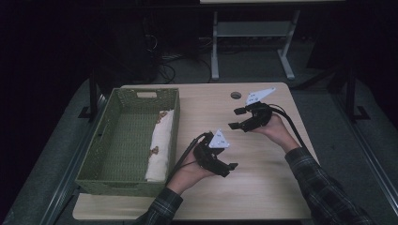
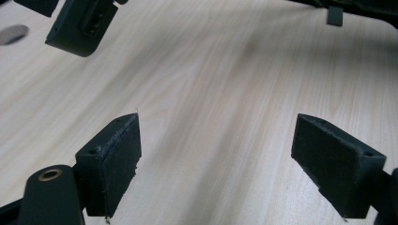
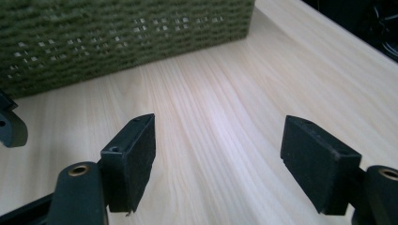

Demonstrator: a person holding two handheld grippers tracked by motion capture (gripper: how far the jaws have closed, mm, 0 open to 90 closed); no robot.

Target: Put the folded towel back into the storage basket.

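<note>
Tabletop [image 1: 263, 187]: one, light wood; bare between the hands, so there is room to set both down apart.
Basket [image 1: 94, 154]: one, green woven, at the left of the tabletop; the nearest thing to the left hand.
Folded cloth [image 1: 159, 145]: one, white with small brown marks, lying inside the basket along its right wall.
Left claw [image 1: 228, 168]: one, jaws wide apart with nothing between them, low over bare wood just right of the basket.
Right claw [image 1: 237, 118]: one, jaws apart and empty, farther back, pointing toward the basket.
Doing it well: judging from the empty claws and stowed cloth, keep both claws clear of each other and of the basket wall.
Hole in the tabletop [image 1: 235, 95]: one, near the far edge.
</note>
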